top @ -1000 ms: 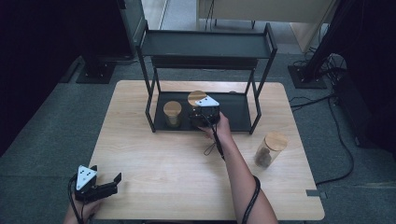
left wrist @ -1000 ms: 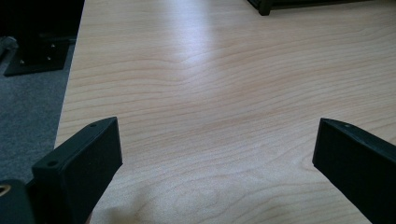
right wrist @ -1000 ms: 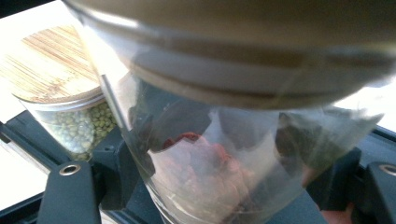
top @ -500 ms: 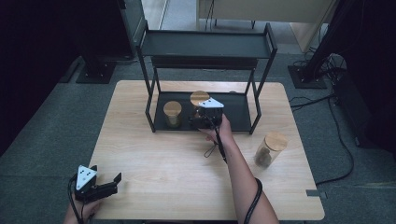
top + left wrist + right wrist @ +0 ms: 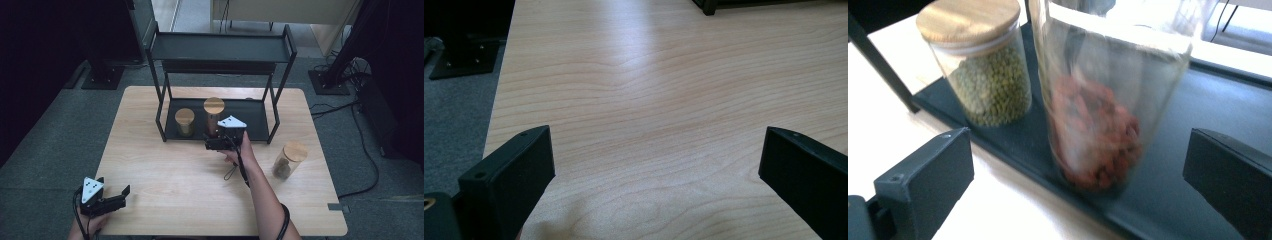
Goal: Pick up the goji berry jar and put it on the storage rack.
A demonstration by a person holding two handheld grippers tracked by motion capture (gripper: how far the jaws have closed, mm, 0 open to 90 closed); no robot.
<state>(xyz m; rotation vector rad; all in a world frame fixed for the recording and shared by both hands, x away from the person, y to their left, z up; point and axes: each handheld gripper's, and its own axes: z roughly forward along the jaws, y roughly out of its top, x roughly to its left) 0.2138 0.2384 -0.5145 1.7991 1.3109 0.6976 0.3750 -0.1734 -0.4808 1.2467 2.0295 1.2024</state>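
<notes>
A tall glass jar of red bits with a wooden lid stands on the lower shelf of a black rack. In the right gripper view the tall jar stands just ahead of my right gripper. Its jaws have just been opening, stand wide and touch nothing. From above, the right gripper sits at the shelf's front edge. A short jar of green beans stands left of the tall one. My left gripper rests open near the table's front left corner, over bare wood.
A third lidded jar with dark contents stands on the table right of my right forearm. The rack's upper shelf overhangs the jars, and its posts flank the lower shelf. A cable trails from the right gripper over the table.
The right gripper's jaws have opened off the tall jar, and the hand has drawn back toward the table's front. The jar stays upright on the shelf. The left gripper has not moved.
</notes>
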